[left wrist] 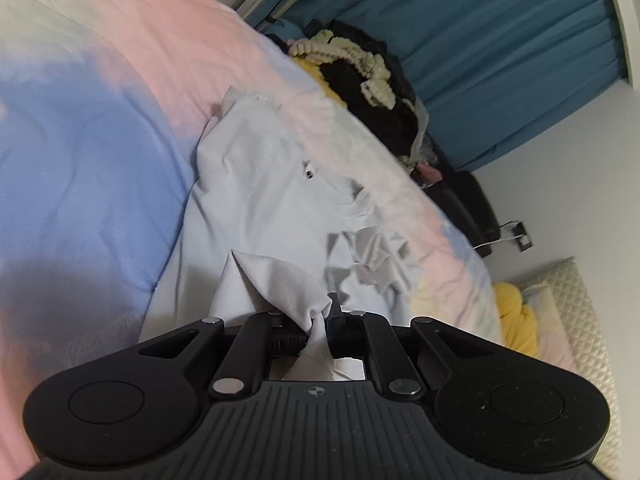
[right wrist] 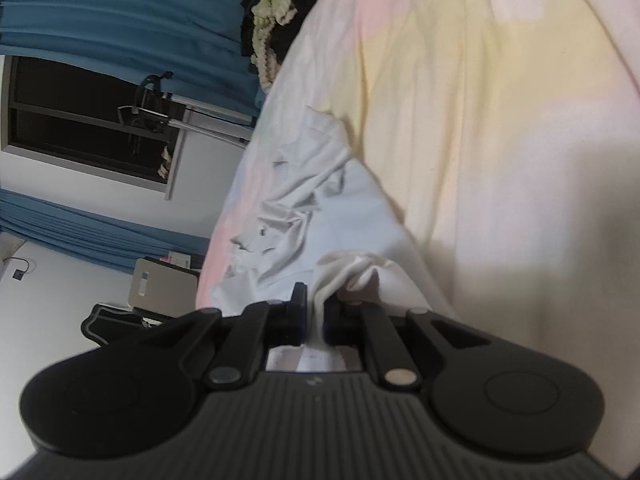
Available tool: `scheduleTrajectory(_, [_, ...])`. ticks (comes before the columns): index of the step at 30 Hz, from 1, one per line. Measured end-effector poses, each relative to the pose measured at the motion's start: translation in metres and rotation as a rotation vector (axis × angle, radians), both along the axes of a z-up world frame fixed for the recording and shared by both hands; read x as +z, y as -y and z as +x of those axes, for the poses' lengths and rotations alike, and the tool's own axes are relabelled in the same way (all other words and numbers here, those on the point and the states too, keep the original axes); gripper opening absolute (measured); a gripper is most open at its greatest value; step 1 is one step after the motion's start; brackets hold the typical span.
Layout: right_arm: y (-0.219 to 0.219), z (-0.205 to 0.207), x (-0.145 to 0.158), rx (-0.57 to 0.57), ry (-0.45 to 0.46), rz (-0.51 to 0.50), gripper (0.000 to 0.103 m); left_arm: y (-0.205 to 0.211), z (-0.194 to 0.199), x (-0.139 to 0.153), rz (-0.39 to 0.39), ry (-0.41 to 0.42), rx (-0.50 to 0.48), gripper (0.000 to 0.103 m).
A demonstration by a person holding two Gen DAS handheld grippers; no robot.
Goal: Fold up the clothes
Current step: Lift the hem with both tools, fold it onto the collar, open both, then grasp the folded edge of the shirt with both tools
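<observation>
A pale blue-white T-shirt with a grey print lies rumpled on a pastel bed cover. My left gripper is shut on a bunched edge of that shirt, and the cloth runs back between its jaws. In the right wrist view the same T-shirt stretches away over the cover. My right gripper is shut on another pinched fold of its edge, with fabric pulled up into a peak just ahead of the jaws. Both views are tilted.
A heap of black, yellow and cream clothes sits at the far end of the bed before blue curtains. A quilted pillow and yellow item lie at the right. A dark window and grey box stand beyond the bed's edge.
</observation>
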State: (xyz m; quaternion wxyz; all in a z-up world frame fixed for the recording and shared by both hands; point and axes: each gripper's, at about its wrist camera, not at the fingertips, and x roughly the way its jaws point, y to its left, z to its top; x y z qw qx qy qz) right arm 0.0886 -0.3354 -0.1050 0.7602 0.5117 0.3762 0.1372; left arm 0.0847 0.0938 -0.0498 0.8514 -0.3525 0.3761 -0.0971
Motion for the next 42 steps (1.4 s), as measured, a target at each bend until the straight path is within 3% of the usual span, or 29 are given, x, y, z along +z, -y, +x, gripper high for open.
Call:
scheduleTrajectory(5, [0.002,0.013,-0.027,0.008,-0.05,0.01,0.01,-0.001,0.017,-0.021,0.021,-0.044,-0.011,0.01])
scheduleTrajectory(11, [0.002,0.013,-0.034,0.027,-0.037,-0.009,0.01,-0.002,0.017,-0.028,0.038,-0.041,-0.015,0.011])
scheduleTrajectory(13, [0.003,0.01,-0.032,0.031,-0.031,-0.003,0.013,0.0,0.014,-0.024,0.053,-0.027,-0.024,0.015])
scheduleTrajectory(15, [0.0,0.008,-0.023,0.054,0.002,-0.013,0.023,0.004,0.01,-0.019,0.075,-0.008,-0.035,0.027])
scheduleTrajectory(17, [-0.003,0.005,-0.013,0.089,0.053,-0.031,0.053,0.012,0.005,-0.011,0.102,0.032,-0.04,0.05])
scheduleTrajectory(19, [-0.008,-0.002,0.003,0.113,0.109,-0.073,0.06,0.018,-0.006,-0.002,0.139,0.082,-0.033,0.061])
scheduleTrajectory(22, [-0.011,-0.017,0.024,0.115,0.187,-0.151,0.06,0.025,-0.026,0.011,0.213,0.144,-0.027,0.063])
scheduleTrajectory(25, [-0.009,-0.036,0.041,0.083,0.251,-0.243,0.06,0.029,-0.049,0.023,0.274,0.198,-0.019,0.071])
scheduleTrajectory(30, [-0.008,-0.065,0.062,0.054,0.354,-0.38,0.06,0.041,-0.078,0.035,0.392,0.261,-0.023,0.071])
scheduleTrajectory(34, [-0.027,-0.076,0.065,0.122,0.4,-0.437,0.058,0.056,-0.085,0.038,0.448,0.268,-0.061,0.071])
scheduleTrajectory(40, [-0.065,-0.082,0.056,0.244,0.426,-0.579,0.044,0.071,-0.092,0.032,0.481,0.247,-0.12,0.071])
scheduleTrajectory(42, [-0.074,-0.084,0.053,0.274,0.43,-0.63,0.043,0.073,-0.097,0.031,0.517,0.243,-0.094,0.07])
